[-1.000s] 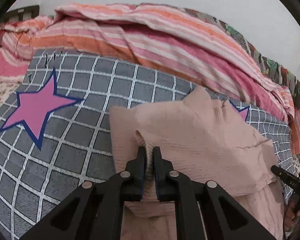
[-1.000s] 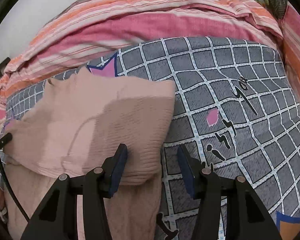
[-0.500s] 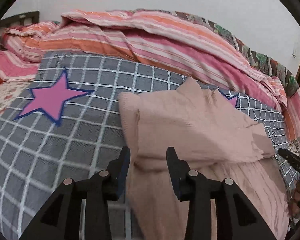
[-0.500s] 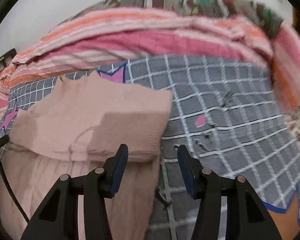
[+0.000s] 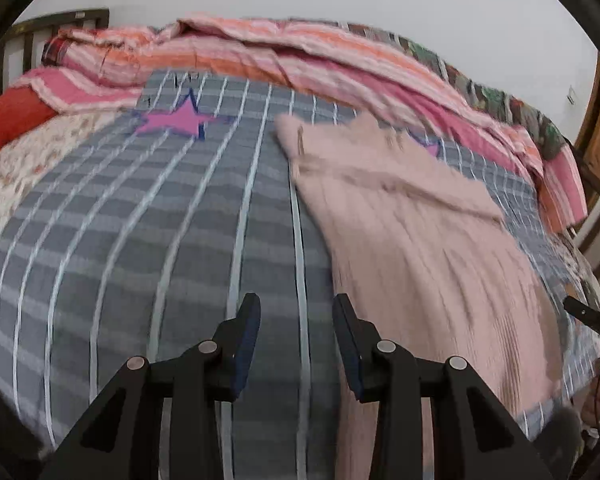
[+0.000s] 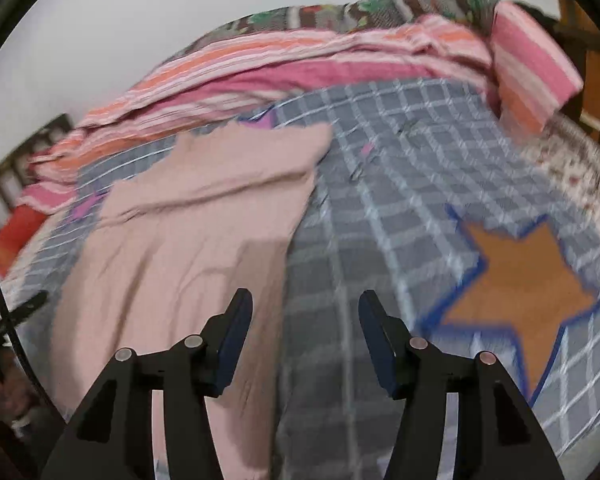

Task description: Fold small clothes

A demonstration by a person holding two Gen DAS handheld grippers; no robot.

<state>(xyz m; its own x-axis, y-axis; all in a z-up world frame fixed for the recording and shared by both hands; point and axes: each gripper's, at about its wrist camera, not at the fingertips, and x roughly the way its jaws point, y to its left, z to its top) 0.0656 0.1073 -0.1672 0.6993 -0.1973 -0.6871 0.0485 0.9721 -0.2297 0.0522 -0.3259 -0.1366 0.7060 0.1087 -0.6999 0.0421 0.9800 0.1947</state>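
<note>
A pale pink ribbed garment (image 5: 412, 232) lies flat on the grey checked bedspread (image 5: 140, 240), with its far part folded over toward me. My left gripper (image 5: 296, 312) is open over bare bedspread just left of the garment's near end, with nothing between its fingers. In the right wrist view the same garment (image 6: 188, 240) spreads to the left. My right gripper (image 6: 305, 308) is open above the garment's right edge. Its left finger is over the pink cloth and its right finger over the bedspread (image 6: 380, 184). It holds nothing. Both views are motion-blurred.
A pink and orange striped quilt (image 5: 300, 60) is heaped along the far side of the bed. A red pillow (image 5: 8, 120) and a dark headboard (image 5: 60, 24) are at the left. The spread carries a purple star (image 5: 176, 120) and an orange star (image 6: 524, 276).
The left gripper let go of the garment's folded edge and opened. Both grippers drew back toward the near end of the garment, leaving the fold lying flat.
</note>
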